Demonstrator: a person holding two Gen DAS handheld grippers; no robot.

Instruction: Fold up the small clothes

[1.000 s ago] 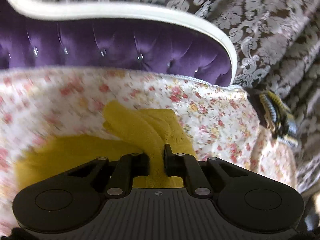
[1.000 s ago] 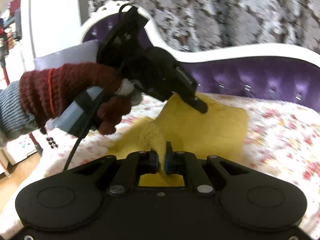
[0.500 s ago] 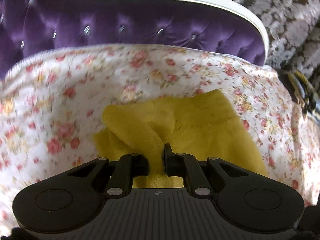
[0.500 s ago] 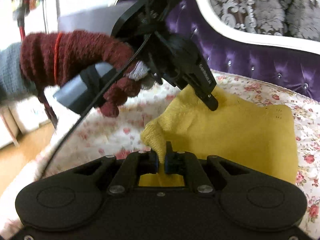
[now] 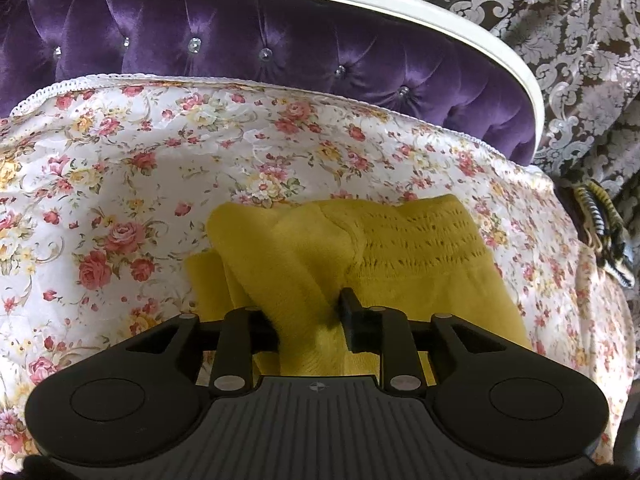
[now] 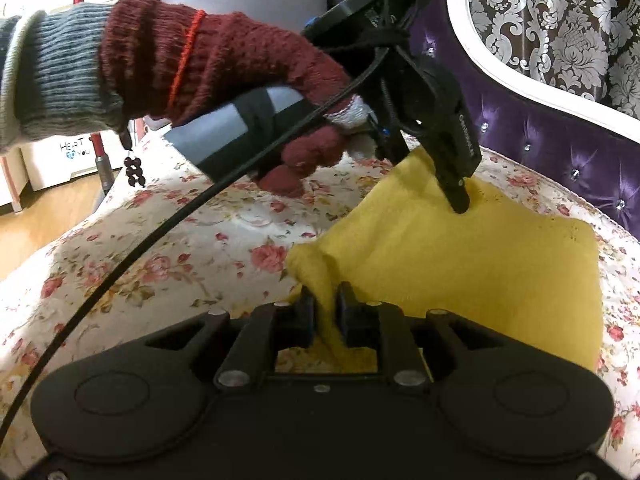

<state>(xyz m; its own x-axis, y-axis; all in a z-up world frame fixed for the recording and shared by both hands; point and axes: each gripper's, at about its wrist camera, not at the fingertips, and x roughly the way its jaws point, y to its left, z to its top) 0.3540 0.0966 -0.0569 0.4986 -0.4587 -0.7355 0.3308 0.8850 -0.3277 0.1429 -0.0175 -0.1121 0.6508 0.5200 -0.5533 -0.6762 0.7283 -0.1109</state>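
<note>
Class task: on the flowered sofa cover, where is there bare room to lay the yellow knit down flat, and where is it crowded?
Free: the floral cover between the purple tufted backrest and the yellow knit garment, and left of it. Crowded: around the garment, where the left gripper and right gripper each pinch a fold, and the gloved left hand hangs above.

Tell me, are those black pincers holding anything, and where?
Both grip the yellow knit garment: the right hand-held gripper pinches its near corner, the left hand-held gripper a bunched fold.
</note>
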